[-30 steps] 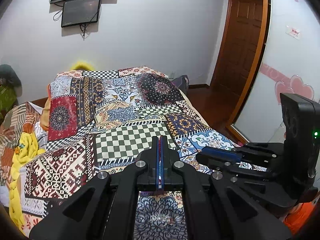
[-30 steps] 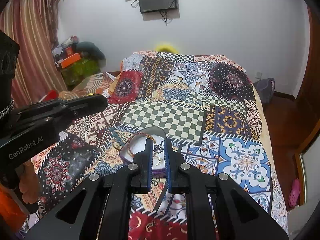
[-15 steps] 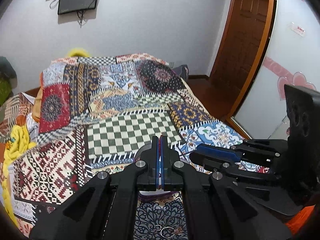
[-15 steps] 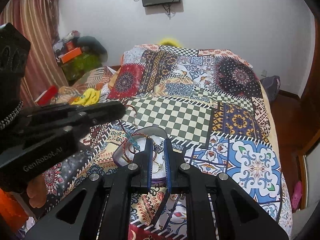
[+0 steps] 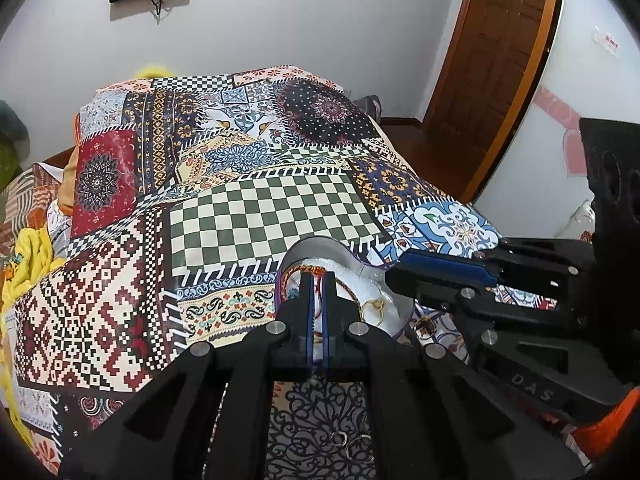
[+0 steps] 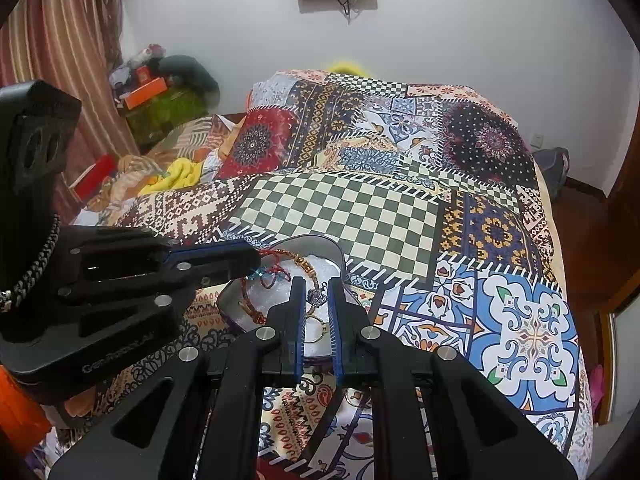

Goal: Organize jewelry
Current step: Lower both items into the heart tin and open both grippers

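A heart-shaped jewelry box [image 5: 362,258] with white lining lies on the patterned quilt; it also shows in the right wrist view [image 6: 335,254]. It holds a beaded bracelet [image 5: 306,269], a gold ring [image 5: 370,308], a crown pendant [image 6: 318,298] and a brown cord bracelet [image 6: 250,306]. My left gripper [image 5: 319,276] hovers over the box with a narrow gap; in the right wrist view [image 6: 256,260] a red and teal cord [image 6: 272,274] hangs at its tip. My right gripper [image 6: 316,284] is slightly open and empty over the box's near edge.
Small loose rings [image 5: 346,442] lie on the quilt [image 5: 264,216] in front of the box, another ring [image 5: 424,324] to its right. Yellow cloth [image 6: 180,172] and clutter lie left of the bed. A wooden door [image 5: 492,60] stands at right.
Both grippers have moved forward and down toward the box. The left gripper's fingers have parted slightly from fully shut, and a red cord now shows at its tip.
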